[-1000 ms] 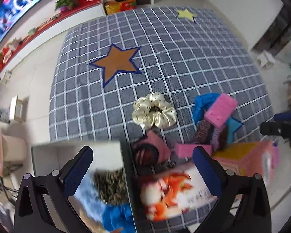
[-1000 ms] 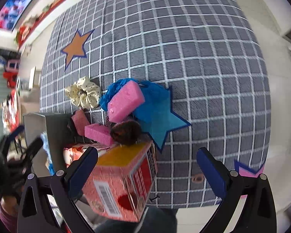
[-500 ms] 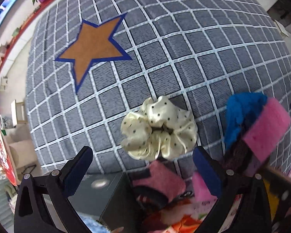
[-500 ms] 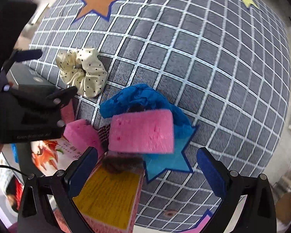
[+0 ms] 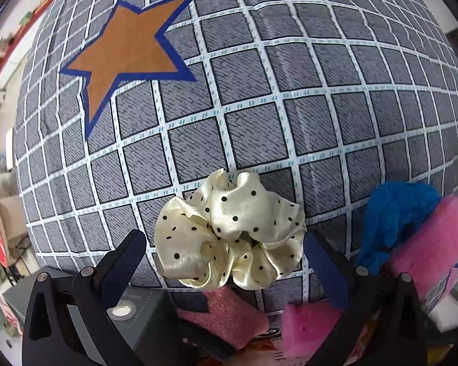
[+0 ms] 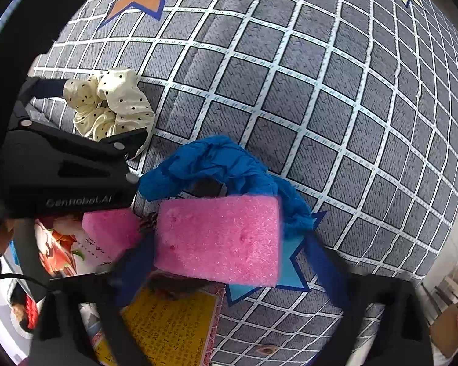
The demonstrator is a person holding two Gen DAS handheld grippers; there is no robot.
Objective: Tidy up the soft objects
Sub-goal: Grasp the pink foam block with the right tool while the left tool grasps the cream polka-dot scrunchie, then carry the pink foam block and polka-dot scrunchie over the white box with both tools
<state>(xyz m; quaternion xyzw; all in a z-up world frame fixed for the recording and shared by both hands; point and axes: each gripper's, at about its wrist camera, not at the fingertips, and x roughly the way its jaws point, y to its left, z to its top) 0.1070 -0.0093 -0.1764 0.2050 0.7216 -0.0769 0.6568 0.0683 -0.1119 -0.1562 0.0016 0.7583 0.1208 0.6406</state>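
Observation:
A cream polka-dot scrunchie [image 5: 229, 228] lies on the grey checked bedspread [image 5: 259, 91], and my left gripper [image 5: 224, 244] stands open over it, one finger on each side. In the right wrist view the same scrunchie [image 6: 113, 103] sits between the left gripper's black fingers [image 6: 122, 140]. A large pink sponge [image 6: 219, 238] rests on a blue scrunchie [image 6: 213, 161] and a dark brown one. My right gripper [image 6: 229, 244] straddles the sponge and its jaws are closing. A strip of the blue star print still shows between the sponge and the right finger.
A smaller pink sponge [image 6: 110, 228] and a dusty pink one [image 5: 226, 314] lie near the bed's front edge. Beside them are a yellow-topped carton [image 6: 168, 326], a flower-printed box [image 6: 64, 250] and a grey box [image 5: 137, 314]. The checked spread stretches far beyond.
Both grippers have come down toward the bed. The left now brackets the cream scrunchie. The right has rolled, and its jaws have narrowed around the large pink sponge.

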